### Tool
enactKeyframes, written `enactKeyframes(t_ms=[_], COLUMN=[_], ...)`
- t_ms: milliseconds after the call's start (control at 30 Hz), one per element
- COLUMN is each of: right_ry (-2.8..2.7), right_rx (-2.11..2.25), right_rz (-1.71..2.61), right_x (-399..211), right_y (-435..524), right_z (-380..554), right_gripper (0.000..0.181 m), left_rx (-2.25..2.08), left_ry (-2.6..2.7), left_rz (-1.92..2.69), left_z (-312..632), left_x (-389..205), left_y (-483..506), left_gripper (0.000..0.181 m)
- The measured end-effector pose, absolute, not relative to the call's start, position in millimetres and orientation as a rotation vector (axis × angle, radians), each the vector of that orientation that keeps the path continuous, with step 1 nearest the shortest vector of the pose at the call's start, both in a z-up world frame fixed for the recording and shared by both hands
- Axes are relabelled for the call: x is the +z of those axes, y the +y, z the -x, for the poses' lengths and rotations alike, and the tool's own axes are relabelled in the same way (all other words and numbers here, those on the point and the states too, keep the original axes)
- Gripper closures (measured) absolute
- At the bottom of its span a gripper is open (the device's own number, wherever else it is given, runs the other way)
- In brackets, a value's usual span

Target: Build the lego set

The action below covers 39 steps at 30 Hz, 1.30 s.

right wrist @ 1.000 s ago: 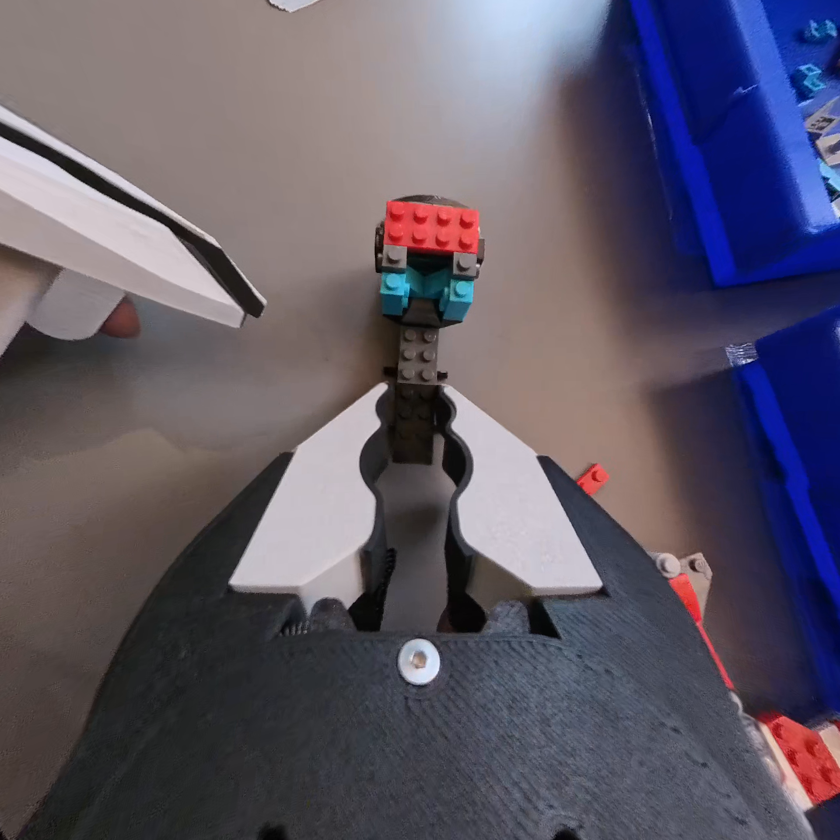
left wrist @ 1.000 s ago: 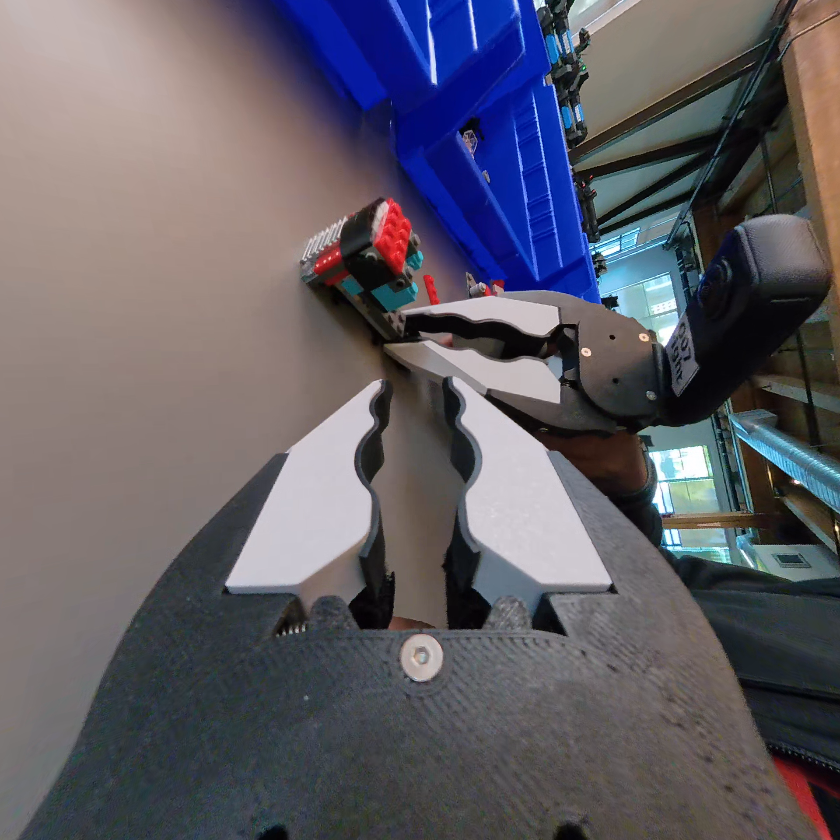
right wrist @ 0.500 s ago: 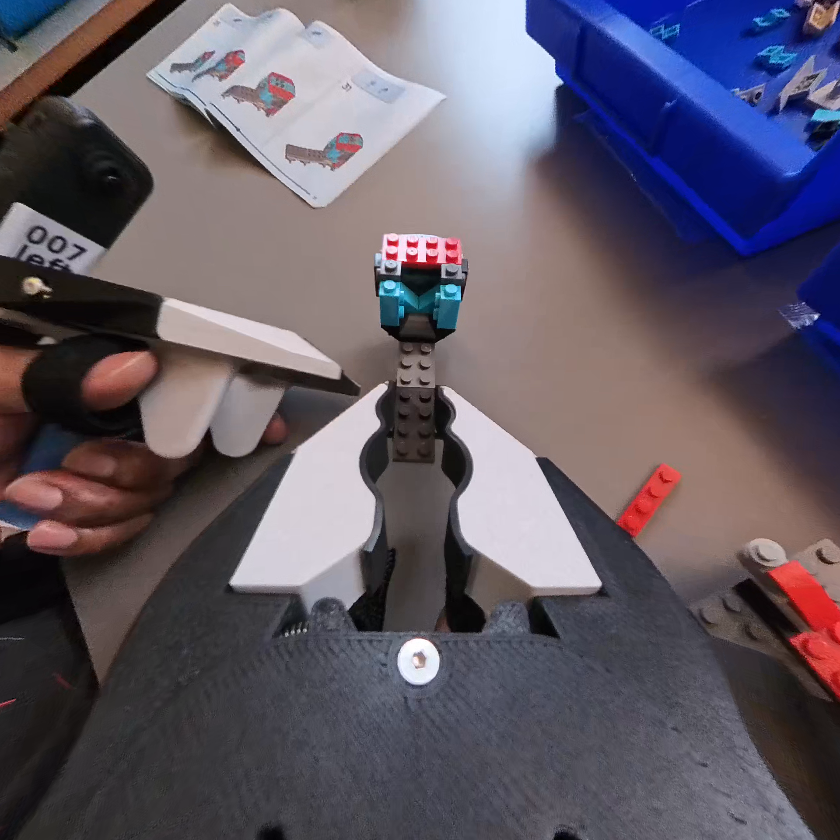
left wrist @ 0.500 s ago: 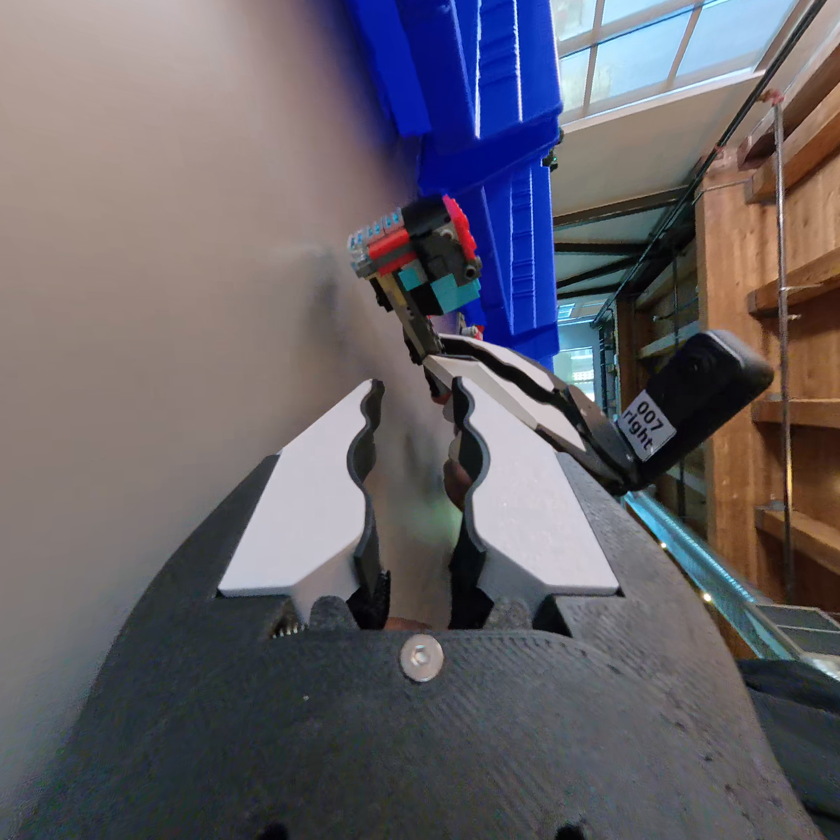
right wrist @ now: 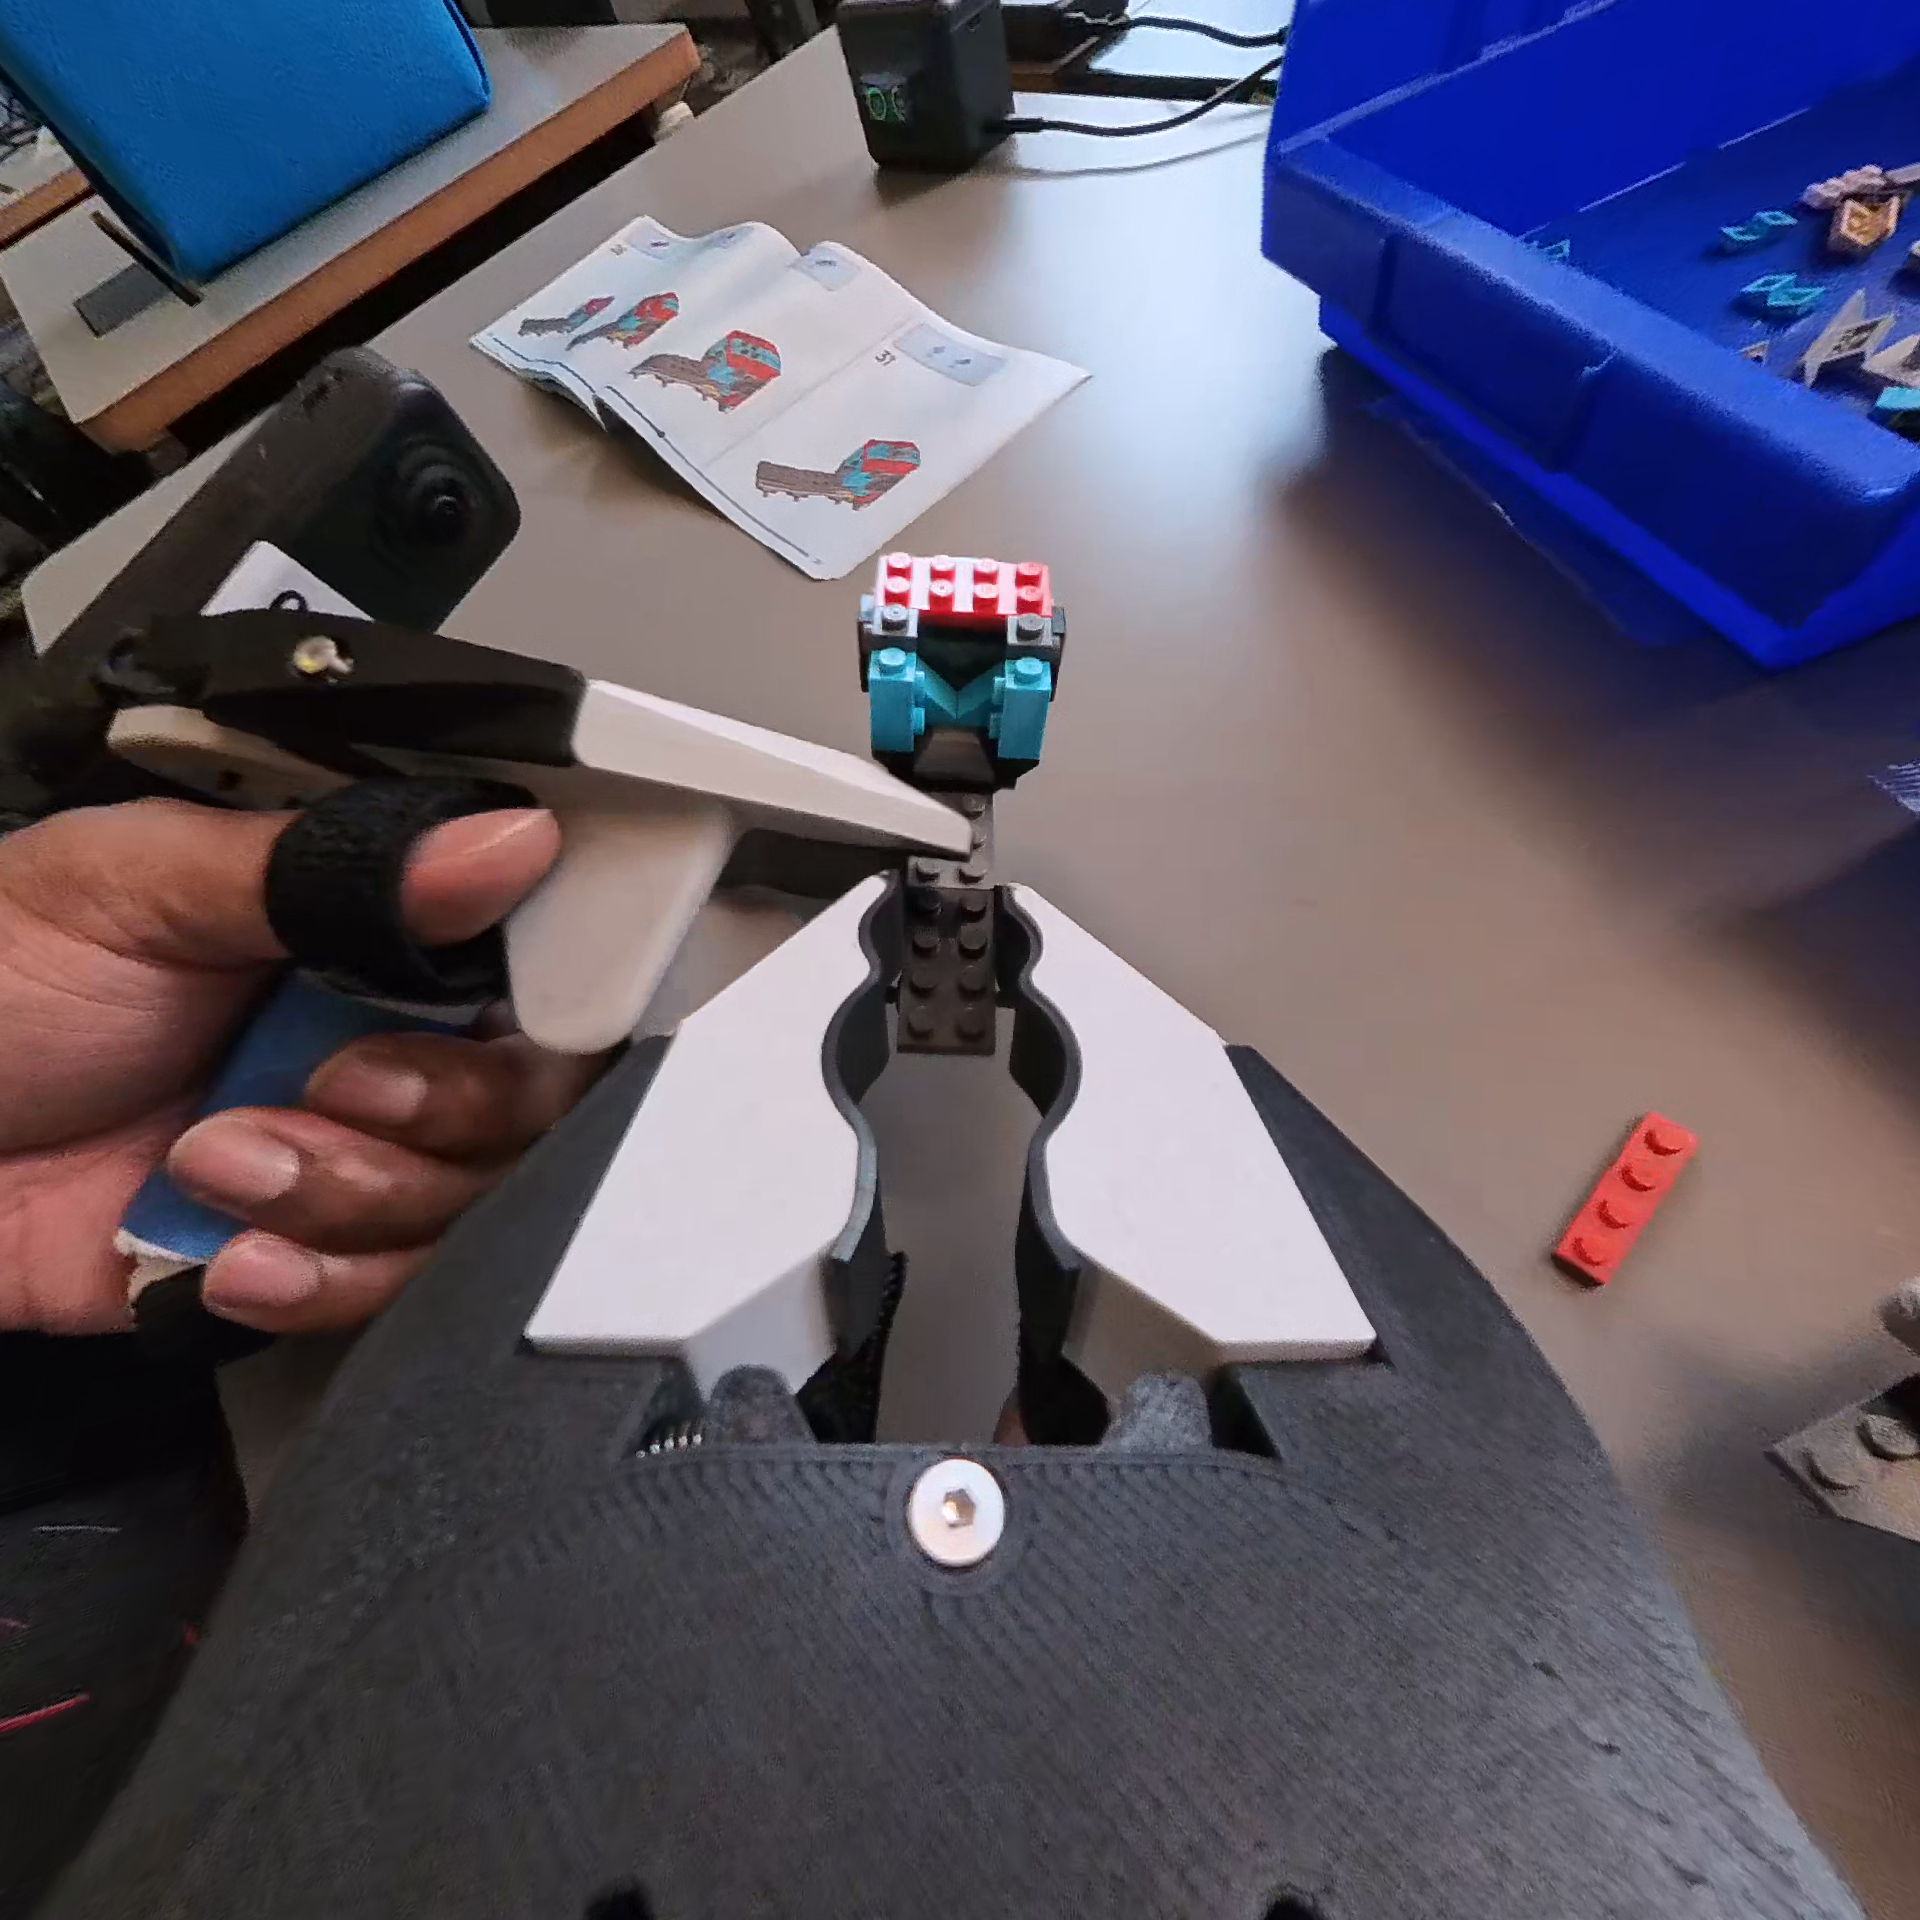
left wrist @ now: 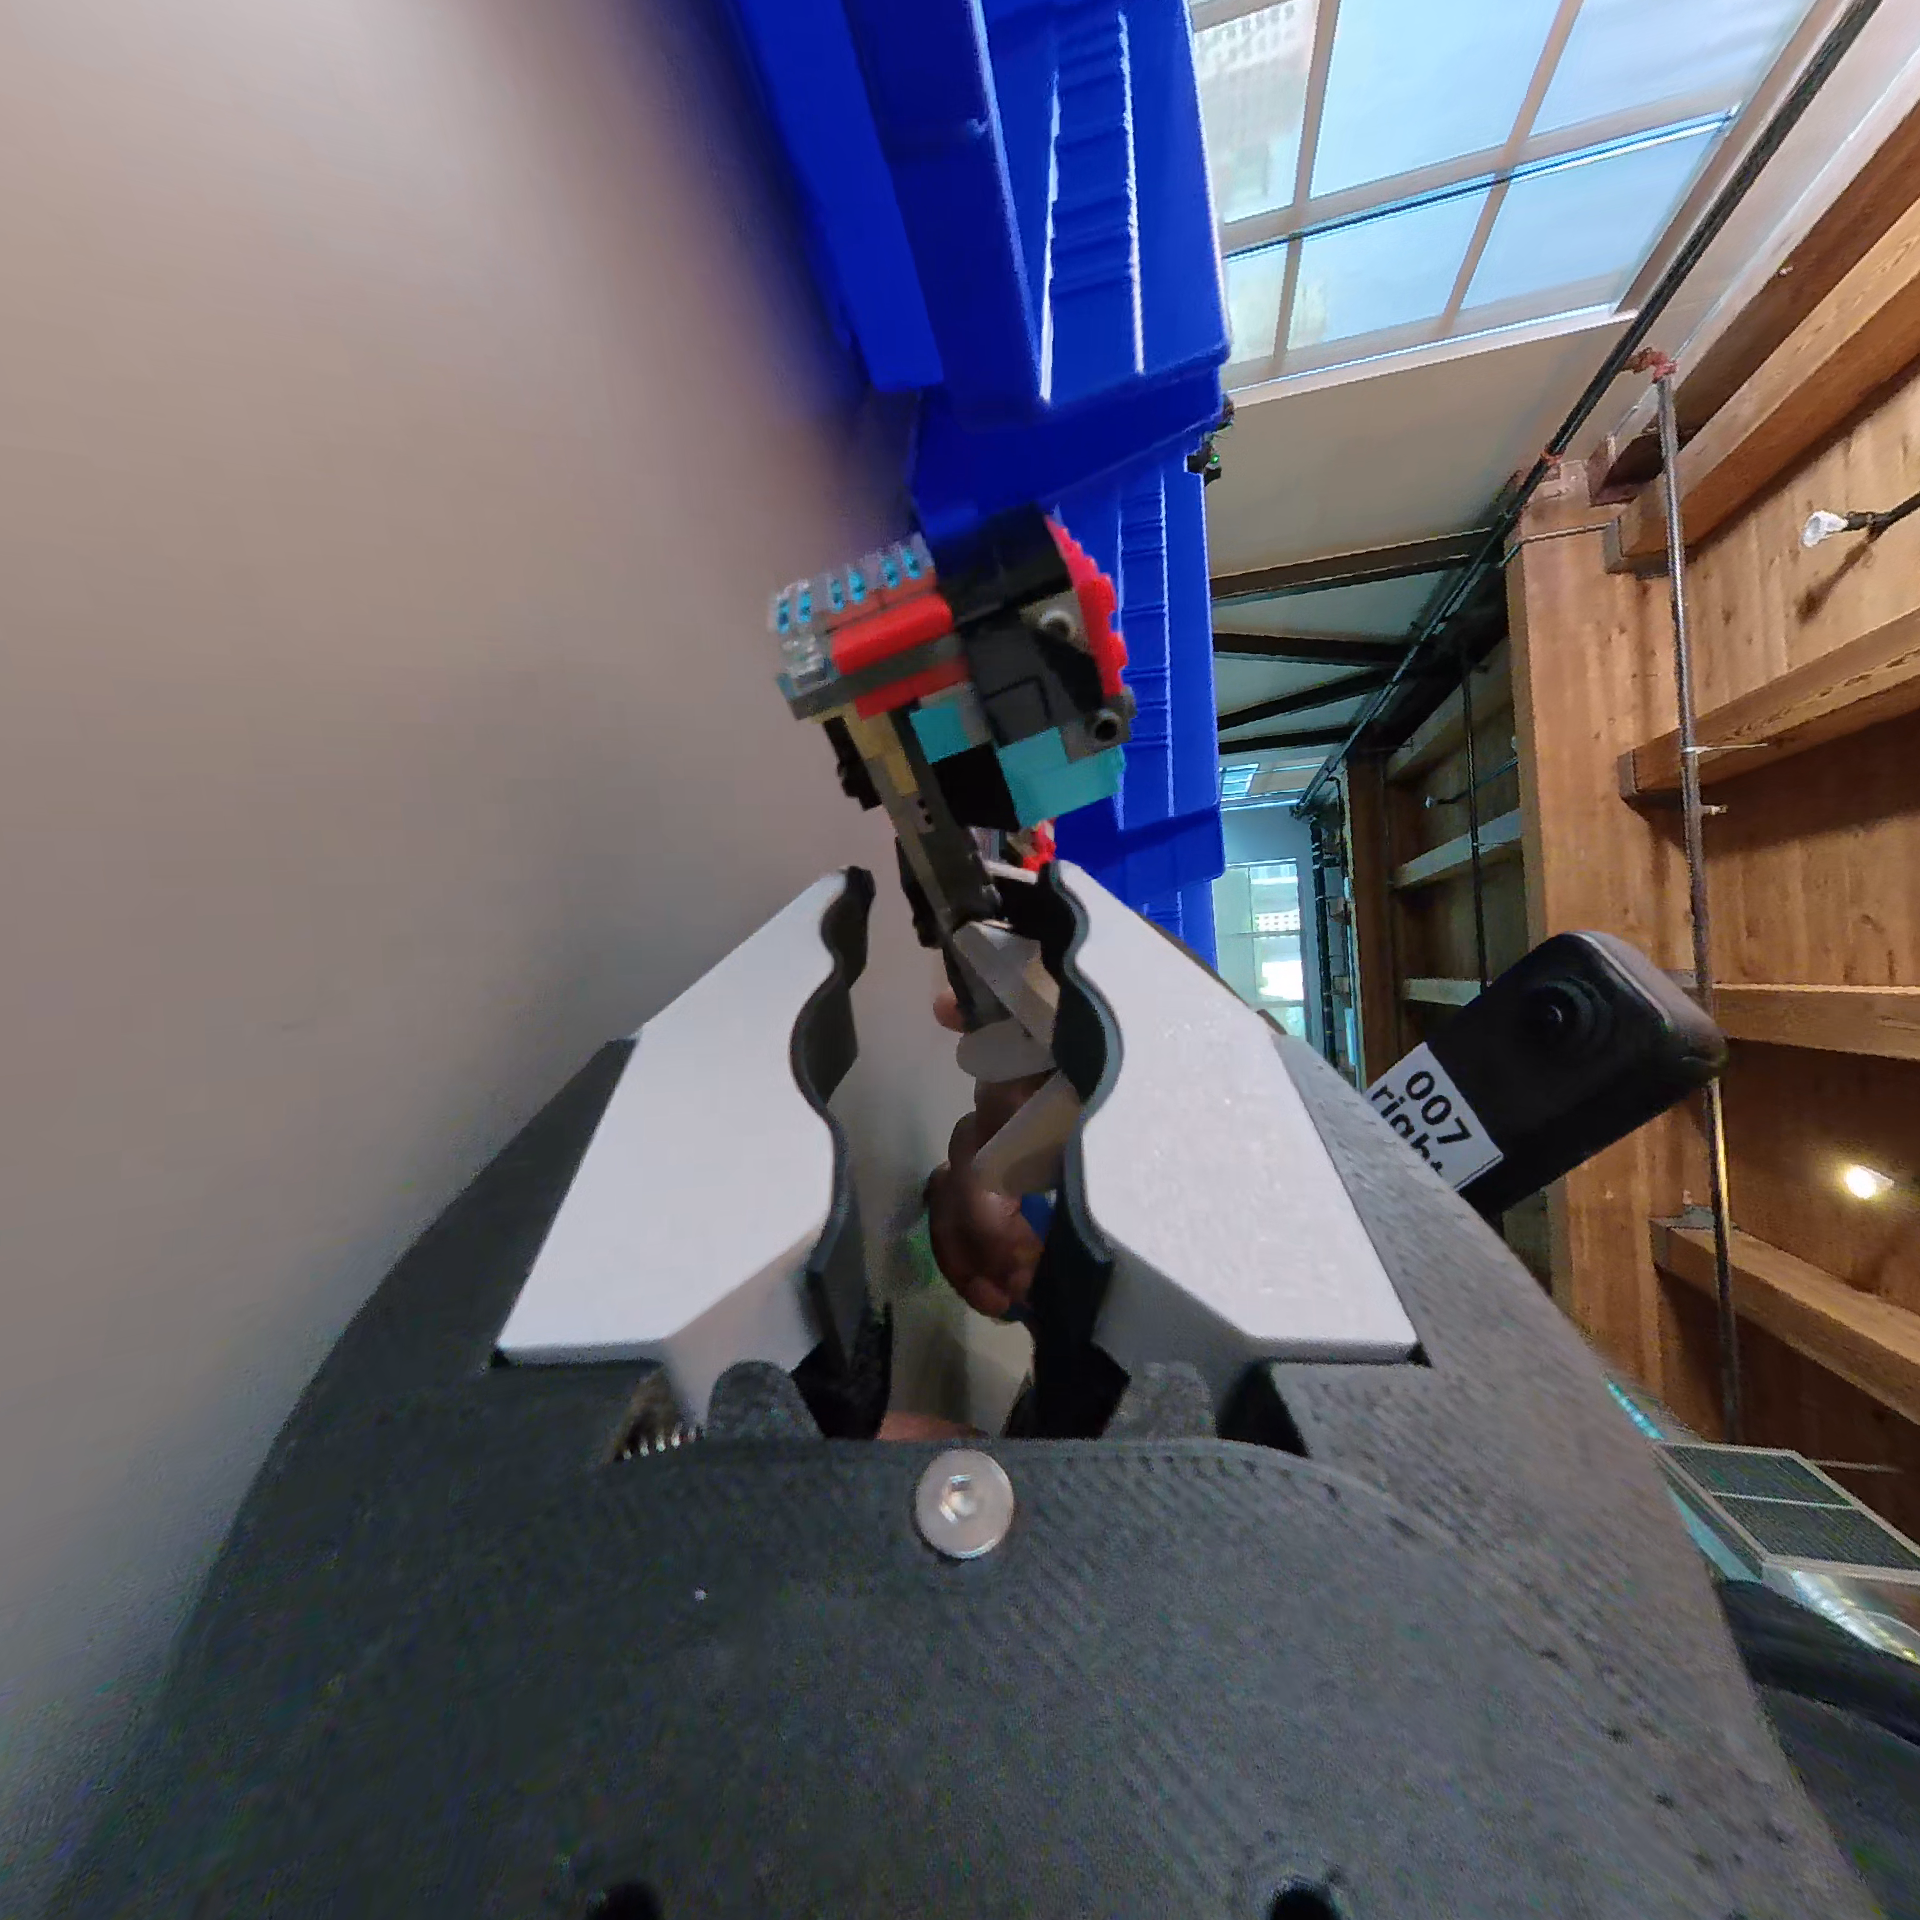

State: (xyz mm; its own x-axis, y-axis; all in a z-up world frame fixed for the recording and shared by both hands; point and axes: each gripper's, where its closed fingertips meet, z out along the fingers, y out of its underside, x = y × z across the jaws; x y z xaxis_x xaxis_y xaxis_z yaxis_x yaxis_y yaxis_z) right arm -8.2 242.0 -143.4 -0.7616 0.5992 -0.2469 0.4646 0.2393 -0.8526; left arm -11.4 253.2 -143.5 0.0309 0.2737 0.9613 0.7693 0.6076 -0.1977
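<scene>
The lego model (right wrist: pixel 956 665) has a red studded top, teal sides and a dark grey plate stem. My right gripper (right wrist: pixel 951 888) is shut on the lower end of that stem and holds the model up above the table (right wrist: pixel 1299 831). My left gripper (right wrist: pixel 935 821) comes in from the left, and its tip touches the stem just above the right fingertips. In the left wrist view the left gripper (left wrist: pixel 961 888) is open, and the stem of the model (left wrist: pixel 966 675) passes between its tips. The right gripper's fingers (left wrist: pixel 1003 997) show behind the gap.
An open instruction booklet (right wrist: pixel 779 384) lies on the table beyond the model. A blue bin (right wrist: pixel 1600 343) with loose pieces stands at the right, and blue bins (left wrist: pixel 1039 312) also show in the left wrist view. A red plate (right wrist: pixel 1626 1200) and grey pieces (right wrist: pixel 1860 1444) lie at the right. The grippers are tip to tip, or close to it.
My right gripper has lifted the model off the table and tilted it up. My left gripper has moved in until its tips sit around the stem.
</scene>
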Motion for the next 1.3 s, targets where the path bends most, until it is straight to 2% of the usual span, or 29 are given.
enactKeyframes(t_ms=[167, 267, 367, 567, 800, 1033, 1200, 1300], right_ry=[-2.337, -2.346, -2.387, -2.382, -2.318, -2.269, -2.459, -2.484], right_rx=[1.548, 1.561, 1.572, 1.446, 1.300, 0.953, 1.327, 1.408], right_rz=[0.994, 0.978, 0.920, 0.921, 1.015, 1.020, 0.751, 0.649], right_x=[-141, -140, -139, -140, -144, -162, -141, -134], right_y=[241, 241, 244, 279, 316, 335, 266, 242], right_z=[6, 3, -2, 7, 29, 48, 4, -12], right_gripper=[0.166, 0.164, 0.152, 0.139, 0.142, 0.144, 0.147, 0.149], left_rx=[-0.452, -0.456, -0.441, -0.400, -0.362, -0.387, -0.427, -0.453], left_ry=[-1.533, -1.524, -1.525, -1.510, -1.480, -1.446, -1.391, -1.369], left_rz=[0.917, 0.921, 0.923, 0.946, 0.994, 1.050, 1.061, 1.050], left_z=[13, 12, 13, 15, 19, 17, 14, 12], left_x=[-144, -144, -145, -143, -141, -141, -134, -131], left_y=[253, 253, 250, 241, 237, 233, 227, 221], left_gripper=[0.162, 0.162, 0.162, 0.162, 0.163, 0.163, 0.163, 0.162])
